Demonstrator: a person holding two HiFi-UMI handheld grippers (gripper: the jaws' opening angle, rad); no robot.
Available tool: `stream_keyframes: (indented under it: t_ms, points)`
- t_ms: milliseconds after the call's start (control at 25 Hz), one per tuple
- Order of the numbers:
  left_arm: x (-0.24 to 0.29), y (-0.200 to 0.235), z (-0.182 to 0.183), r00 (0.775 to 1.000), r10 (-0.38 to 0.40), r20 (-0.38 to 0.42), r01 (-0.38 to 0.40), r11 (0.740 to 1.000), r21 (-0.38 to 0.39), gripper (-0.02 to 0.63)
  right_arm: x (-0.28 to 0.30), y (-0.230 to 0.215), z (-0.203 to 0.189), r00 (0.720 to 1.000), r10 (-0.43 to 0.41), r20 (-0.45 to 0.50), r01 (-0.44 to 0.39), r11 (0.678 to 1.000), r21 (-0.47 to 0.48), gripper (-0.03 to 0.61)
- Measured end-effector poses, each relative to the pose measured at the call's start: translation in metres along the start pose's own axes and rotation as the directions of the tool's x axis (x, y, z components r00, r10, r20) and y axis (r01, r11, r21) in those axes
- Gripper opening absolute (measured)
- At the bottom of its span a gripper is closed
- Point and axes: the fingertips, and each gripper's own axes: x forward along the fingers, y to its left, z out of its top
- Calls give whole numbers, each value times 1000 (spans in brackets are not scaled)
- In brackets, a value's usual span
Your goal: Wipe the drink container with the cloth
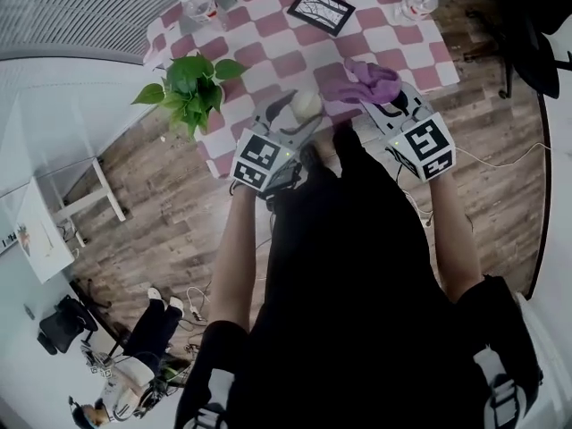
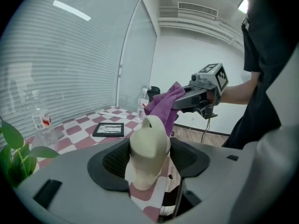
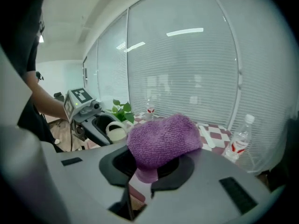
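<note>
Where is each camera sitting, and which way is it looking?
Head view: on the person's head, looking steeply down at the checkered table; torso, both forearms, the left gripper and the right gripper show.
Left gripper view: rides the left gripper, looking along its fingers, shut on the cream drink container; the person's right arm shows.
Right gripper view: rides the right gripper, looking along its fingers, shut on the purple cloth; the left arm shows.
Shared: each gripper view sees the other gripper and its load.
</note>
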Motion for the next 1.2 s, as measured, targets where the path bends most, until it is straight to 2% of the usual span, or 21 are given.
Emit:
stream_keyframes:
  t_ms: [80, 200, 600, 760, 960, 1200]
  points:
    - [2, 0, 1, 1000, 6, 11, -6, 1000, -1, 282, -10, -2, -4, 998, -63, -19, 63, 998, 3, 80]
    - [3, -1, 1, 1000, 12, 8, -12, 1000, 0, 282, -23, 1, -8, 994, -108, -8, 109, 992, 62, 80]
    - [5, -3, 1, 998, 58, 16, -59, 998, 18, 284, -48, 15, -16, 985, -174, 0, 173, 978, 120, 81]
    - [0, -4, 4, 996, 89, 27, -88, 996, -28, 287, -54, 15, -10, 983, -184, 16, 181, 976, 123, 80]
    - [-13, -4, 8, 978, 208, 21, -205, 974, -99, 287, -50, 11, -1, 988, -145, 52, 139, 984, 115, 81]
    - [-21, -5, 9, 935, 354, 1, -346, 916, -203, 291, -22, -2, 17, 996, 28, 87, -33, 998, 51, 81]
